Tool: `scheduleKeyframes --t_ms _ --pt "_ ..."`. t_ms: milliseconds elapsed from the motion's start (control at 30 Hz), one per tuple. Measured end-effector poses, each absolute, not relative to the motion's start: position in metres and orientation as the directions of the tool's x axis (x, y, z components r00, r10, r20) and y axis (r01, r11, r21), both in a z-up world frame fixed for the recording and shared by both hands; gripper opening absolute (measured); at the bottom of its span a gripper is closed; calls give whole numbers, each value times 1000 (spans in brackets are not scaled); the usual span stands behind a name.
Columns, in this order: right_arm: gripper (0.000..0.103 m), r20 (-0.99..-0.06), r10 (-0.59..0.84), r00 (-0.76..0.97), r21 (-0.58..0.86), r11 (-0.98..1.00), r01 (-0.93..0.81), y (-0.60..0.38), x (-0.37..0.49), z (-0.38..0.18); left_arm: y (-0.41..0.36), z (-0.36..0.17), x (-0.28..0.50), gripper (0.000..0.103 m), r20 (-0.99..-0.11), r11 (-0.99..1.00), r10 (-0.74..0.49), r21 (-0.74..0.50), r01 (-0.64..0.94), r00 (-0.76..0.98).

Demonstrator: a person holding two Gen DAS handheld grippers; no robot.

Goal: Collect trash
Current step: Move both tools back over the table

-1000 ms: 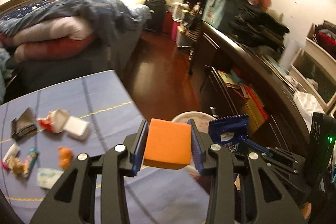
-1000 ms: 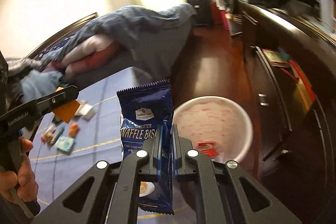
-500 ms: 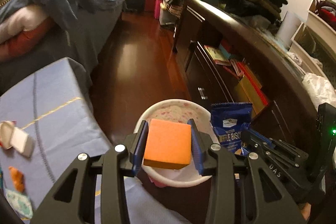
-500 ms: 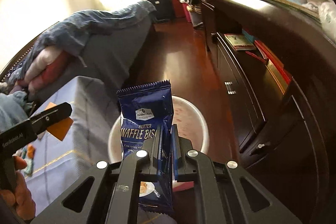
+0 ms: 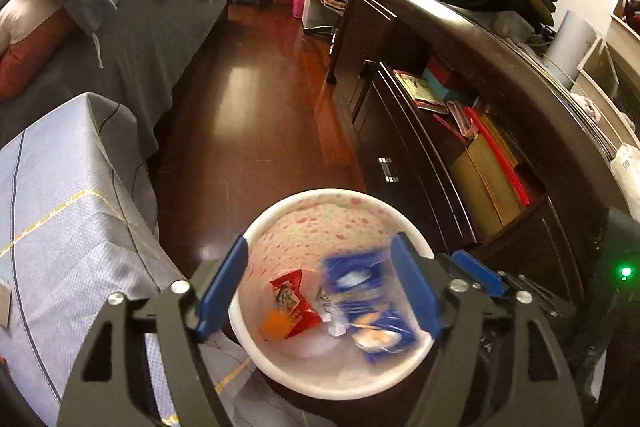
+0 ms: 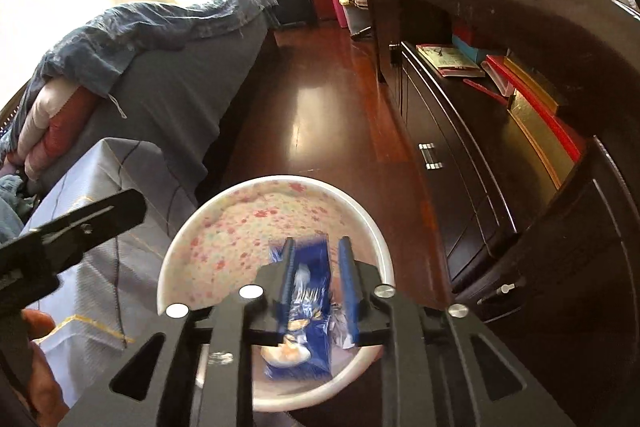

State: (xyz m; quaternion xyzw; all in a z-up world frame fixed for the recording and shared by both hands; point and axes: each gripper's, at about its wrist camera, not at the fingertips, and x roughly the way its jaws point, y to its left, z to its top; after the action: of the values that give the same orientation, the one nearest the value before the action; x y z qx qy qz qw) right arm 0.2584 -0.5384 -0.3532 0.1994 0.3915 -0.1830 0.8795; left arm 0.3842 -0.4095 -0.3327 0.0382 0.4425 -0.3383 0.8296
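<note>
A white bin with a pink flower lining [image 5: 280,215] stands on the floor beside the table; it also shows in the right wrist view [image 6: 224,203]. My left gripper [image 5: 320,291] is open and empty above it. Inside lie the orange sponge [image 5: 274,323], a red wrapper [image 5: 292,299] and the blue waffle biscuit packet [image 5: 368,311], blurred. My right gripper [image 6: 318,275] is open above the bin, and the blue packet [image 6: 306,307] shows between its fingers, blurred and below them.
The blue-clothed table [image 5: 60,235] is at the left. A dark dresser [image 5: 460,147] with books runs along the right. A bed [image 5: 120,7] with bedding is at the back left. Dark wood floor [image 5: 248,107] lies between them.
Both grippers moved over the bin and opened. The orange sponge left the left gripper and the blue packet left the right; both have dropped into the bin.
</note>
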Motion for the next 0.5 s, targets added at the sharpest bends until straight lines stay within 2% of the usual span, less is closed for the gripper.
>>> scheduleKeyframes --t_ms 67,233,367,500 --pt "37 -766 -164 622 204 854 478 -538 261 -356 -406 -332 386 79 -758 771 -530 -244 588 380" --pt "48 -765 -180 618 187 856 481 -530 260 -350 -385 -320 384 84 -745 788 -522 -234 569 416" --pt "67 -747 -197 634 158 875 458 -508 255 -331 -357 -302 377 93 -735 831 -474 -191 523 485" --pt "77 -724 -187 664 138 904 404 -478 251 -309 -318 -284 372 97 -725 886 -395 -139 443 564"
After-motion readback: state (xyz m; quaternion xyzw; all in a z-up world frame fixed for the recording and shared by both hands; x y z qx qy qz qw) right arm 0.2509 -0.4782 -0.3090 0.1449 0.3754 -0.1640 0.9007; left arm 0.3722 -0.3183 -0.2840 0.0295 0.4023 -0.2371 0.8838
